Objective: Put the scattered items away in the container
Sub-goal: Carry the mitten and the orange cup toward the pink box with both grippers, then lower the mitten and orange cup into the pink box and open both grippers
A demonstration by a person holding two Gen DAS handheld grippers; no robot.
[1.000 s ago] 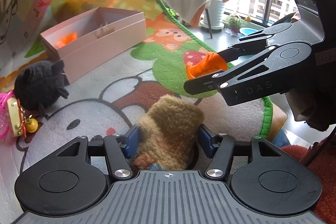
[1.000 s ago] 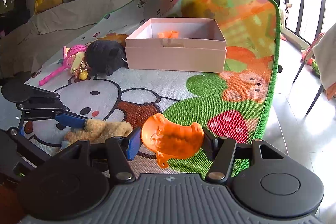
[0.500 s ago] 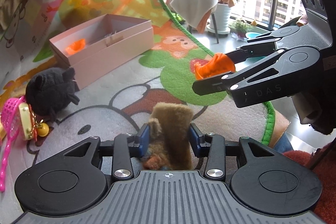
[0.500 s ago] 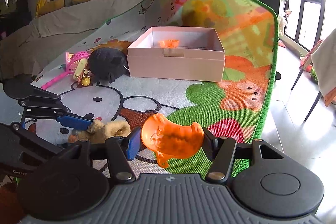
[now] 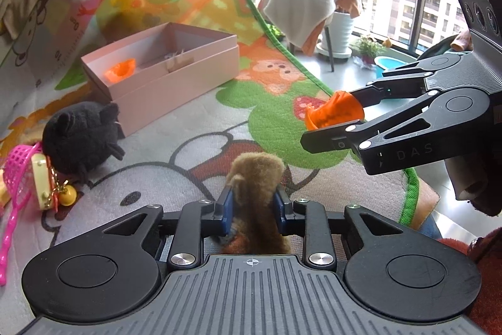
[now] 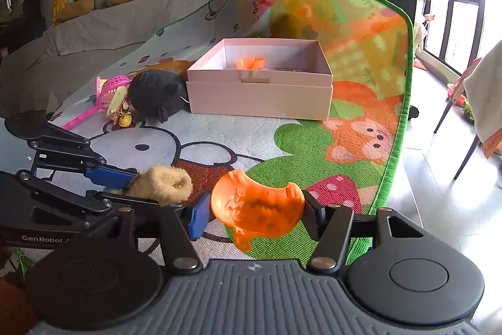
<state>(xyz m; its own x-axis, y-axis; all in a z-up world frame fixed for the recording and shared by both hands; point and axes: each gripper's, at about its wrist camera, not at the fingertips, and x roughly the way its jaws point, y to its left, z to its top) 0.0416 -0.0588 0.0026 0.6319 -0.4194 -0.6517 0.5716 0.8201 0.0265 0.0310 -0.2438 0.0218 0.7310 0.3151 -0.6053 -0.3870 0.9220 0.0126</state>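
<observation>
left gripper (image 5: 252,203) clamped on brown plush (image 5: 255,178) | right gripper (image 6: 255,209) grips orange toy (image 6: 257,206)

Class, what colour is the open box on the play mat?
Pale pink box, clearest in the right wrist view.

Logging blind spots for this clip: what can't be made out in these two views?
- Brown plush toy, left wrist view: lower end hidden by the left gripper body.
- Pink box, both views: floor mostly hidden by its walls; only one orange piece shows.
- Keychain trinket, right wrist view: too small to identify.
- Pink net, left wrist view: cut by the left edge.
</observation>
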